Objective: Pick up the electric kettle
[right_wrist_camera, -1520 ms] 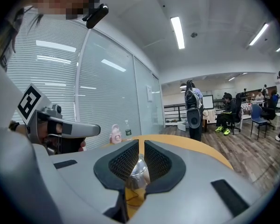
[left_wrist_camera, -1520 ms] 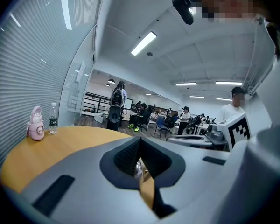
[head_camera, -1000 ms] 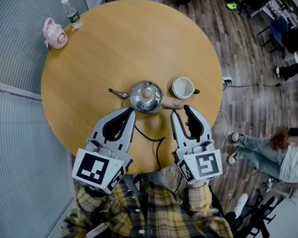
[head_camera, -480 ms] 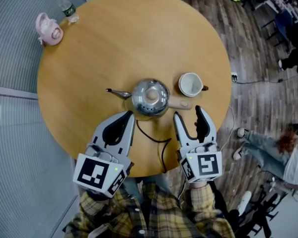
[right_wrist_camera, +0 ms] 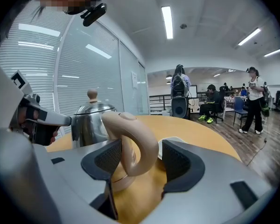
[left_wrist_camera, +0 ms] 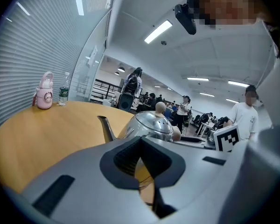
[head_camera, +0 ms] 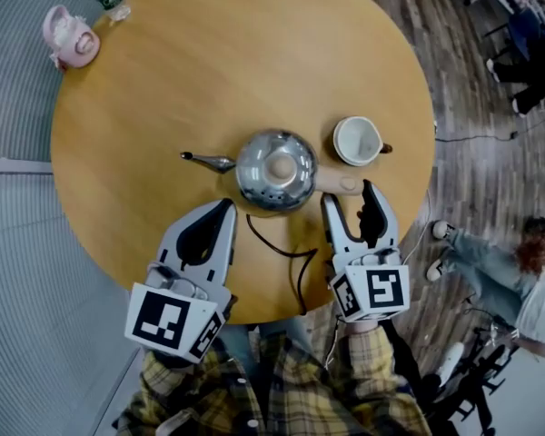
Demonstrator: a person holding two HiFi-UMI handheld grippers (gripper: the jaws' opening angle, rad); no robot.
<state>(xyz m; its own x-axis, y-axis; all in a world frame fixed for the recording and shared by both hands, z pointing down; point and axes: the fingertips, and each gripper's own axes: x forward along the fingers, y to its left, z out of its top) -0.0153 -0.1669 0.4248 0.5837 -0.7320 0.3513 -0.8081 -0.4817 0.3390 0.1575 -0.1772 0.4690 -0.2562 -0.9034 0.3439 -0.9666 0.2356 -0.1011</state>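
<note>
The steel electric kettle (head_camera: 275, 169) stands at the middle of a round wooden bench (head_camera: 209, 80), spout to the left, its beige handle (right_wrist_camera: 130, 141) toward the right hand-held gripper (head_camera: 350, 198). That gripper's jaws have just been opening and stand wide apart around the handle, not clamped on it. The left hand-held gripper (head_camera: 222, 212), jaws together and empty, hovers just beside the kettle's near side. A white cup (head_camera: 358, 141) sits behind the handle.
</note>
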